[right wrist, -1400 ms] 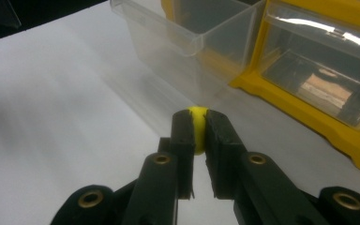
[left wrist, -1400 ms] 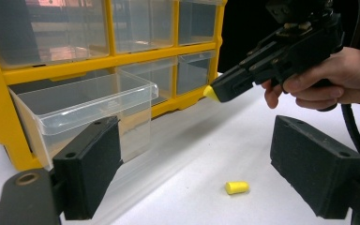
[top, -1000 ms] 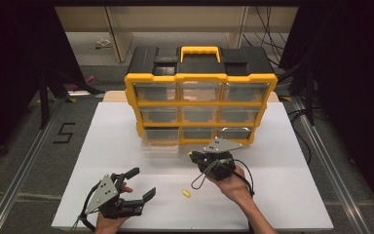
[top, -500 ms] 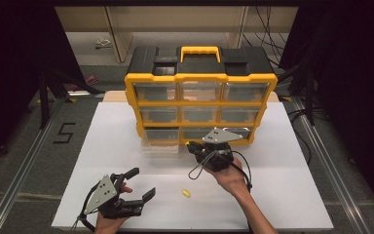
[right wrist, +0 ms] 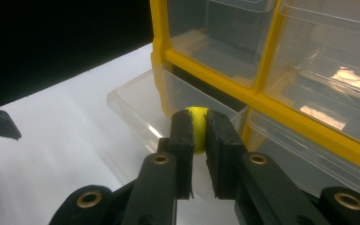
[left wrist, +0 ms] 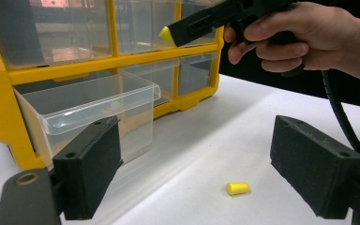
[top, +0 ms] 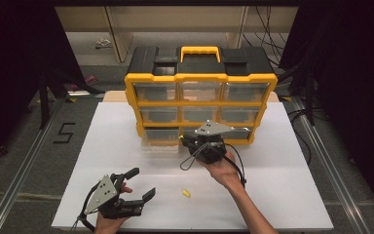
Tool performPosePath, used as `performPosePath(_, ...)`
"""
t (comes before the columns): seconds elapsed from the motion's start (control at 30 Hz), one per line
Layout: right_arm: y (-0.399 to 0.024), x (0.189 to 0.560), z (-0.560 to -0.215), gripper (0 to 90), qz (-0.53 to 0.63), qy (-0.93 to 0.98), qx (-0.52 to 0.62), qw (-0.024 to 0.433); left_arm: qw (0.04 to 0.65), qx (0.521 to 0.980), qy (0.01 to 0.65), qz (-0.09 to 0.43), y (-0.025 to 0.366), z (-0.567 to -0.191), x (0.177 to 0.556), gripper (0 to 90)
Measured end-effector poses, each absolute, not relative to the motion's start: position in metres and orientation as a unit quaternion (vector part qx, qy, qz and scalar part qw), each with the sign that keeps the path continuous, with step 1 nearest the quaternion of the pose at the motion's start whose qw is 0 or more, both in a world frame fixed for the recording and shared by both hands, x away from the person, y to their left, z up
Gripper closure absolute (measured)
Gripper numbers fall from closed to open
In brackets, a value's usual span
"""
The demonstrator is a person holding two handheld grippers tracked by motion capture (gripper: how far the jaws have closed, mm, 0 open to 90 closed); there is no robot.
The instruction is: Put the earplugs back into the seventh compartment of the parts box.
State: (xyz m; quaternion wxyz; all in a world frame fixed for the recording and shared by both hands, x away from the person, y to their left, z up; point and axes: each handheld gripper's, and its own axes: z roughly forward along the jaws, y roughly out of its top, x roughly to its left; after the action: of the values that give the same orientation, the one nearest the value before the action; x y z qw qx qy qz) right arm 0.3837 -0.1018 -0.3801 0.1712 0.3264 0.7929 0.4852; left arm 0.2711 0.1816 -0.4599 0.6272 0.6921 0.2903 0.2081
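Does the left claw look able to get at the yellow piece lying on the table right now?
Probably yes. The left claw is open, and the yellow piece lies on bare table just ahead between its jaws, nothing between them.

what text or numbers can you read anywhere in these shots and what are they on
"5": a black numeral on the grey floor, left of the white table, seen in the high view.
No other readable text: no legible brand or label on the yellow and black drawer organizer, its clear drawers, or either gripper.
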Motion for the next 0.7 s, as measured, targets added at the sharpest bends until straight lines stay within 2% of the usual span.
performPosePath(0.7, -0.06, 0.409, -0.385, 77.3, 0.453, 0.815, 0.323, 0.166, 0.629, 0.69, 0.291, 0.208, 0.183, -0.46, 0.271, 16.6)
